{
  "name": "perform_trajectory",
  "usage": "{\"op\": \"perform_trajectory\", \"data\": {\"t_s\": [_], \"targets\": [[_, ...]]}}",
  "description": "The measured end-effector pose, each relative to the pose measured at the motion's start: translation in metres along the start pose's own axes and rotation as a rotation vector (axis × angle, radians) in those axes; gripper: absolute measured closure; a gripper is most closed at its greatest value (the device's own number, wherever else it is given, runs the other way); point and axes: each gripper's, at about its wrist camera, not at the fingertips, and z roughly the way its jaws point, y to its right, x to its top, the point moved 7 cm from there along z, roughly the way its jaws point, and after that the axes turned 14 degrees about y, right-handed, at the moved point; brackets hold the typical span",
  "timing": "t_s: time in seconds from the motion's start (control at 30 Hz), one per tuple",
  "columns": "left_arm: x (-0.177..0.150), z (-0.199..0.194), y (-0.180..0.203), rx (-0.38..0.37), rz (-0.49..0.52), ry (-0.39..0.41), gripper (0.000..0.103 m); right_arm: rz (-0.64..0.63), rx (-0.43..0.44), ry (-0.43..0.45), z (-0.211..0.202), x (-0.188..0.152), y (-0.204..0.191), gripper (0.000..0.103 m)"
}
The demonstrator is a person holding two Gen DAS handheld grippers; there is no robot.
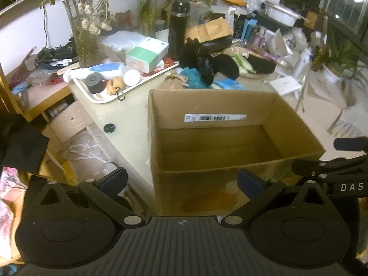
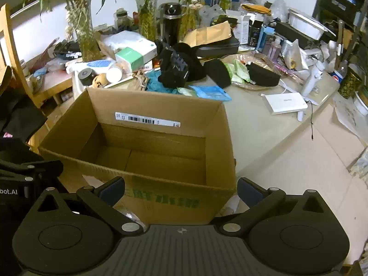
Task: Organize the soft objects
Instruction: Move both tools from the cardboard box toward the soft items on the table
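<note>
An open, empty cardboard box (image 1: 214,105) (image 2: 147,101) stands on the pale table, straight ahead of both grippers. Behind it lies a heap of soft things: black gloves and a black hat (image 1: 202,62) (image 2: 179,66), a teal cloth (image 1: 194,77) (image 2: 157,81), a light blue pack (image 2: 210,92) and a black pouch (image 2: 263,74). My left gripper (image 1: 182,180) is open and empty, in front of the box's near wall. My right gripper (image 2: 180,189) is open and empty, at the box's near right corner.
A white tray (image 1: 99,96) with bottles and a tape roll sits left of the box. Glass vases with plants (image 1: 84,36), a black flask (image 1: 178,32) and a tissue box (image 1: 147,56) crowd the back. A white device (image 2: 285,103) lies on the right.
</note>
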Motion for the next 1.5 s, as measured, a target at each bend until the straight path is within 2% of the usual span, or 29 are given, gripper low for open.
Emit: {"op": "perform_trajectory", "data": {"t_s": [0.13, 0.47, 0.97, 1.13, 1.33, 1.5], "targets": [[0.002, 0.003, 0.001, -0.022, -0.015, 0.021, 0.0, 0.019, -0.014, 0.014, -0.004, 0.005, 0.004, 0.0], [0.01, 0.005, 0.008, -0.043, 0.066, 0.052, 0.0, 0.093, -0.039, 0.031, -0.014, 0.0, 0.018, 0.0], [0.04, 0.0, 0.023, -0.123, 0.068, 0.112, 0.0, 0.141, -0.105, 0.089, -0.04, 0.006, 0.052, 0.0], [0.039, -0.007, 0.018, -0.14, 0.07, 0.126, 0.0, 0.124, -0.077, 0.087, -0.035, 0.007, 0.052, 0.0], [0.038, -0.009, 0.007, -0.107, 0.062, 0.111, 0.0, 0.052, -0.033, 0.083, -0.024, 0.013, 0.04, 0.0], [0.037, -0.01, -0.003, -0.099, 0.054, 0.112, 0.0, 0.05, -0.004, 0.075, -0.016, 0.022, 0.038, 0.0]]}}
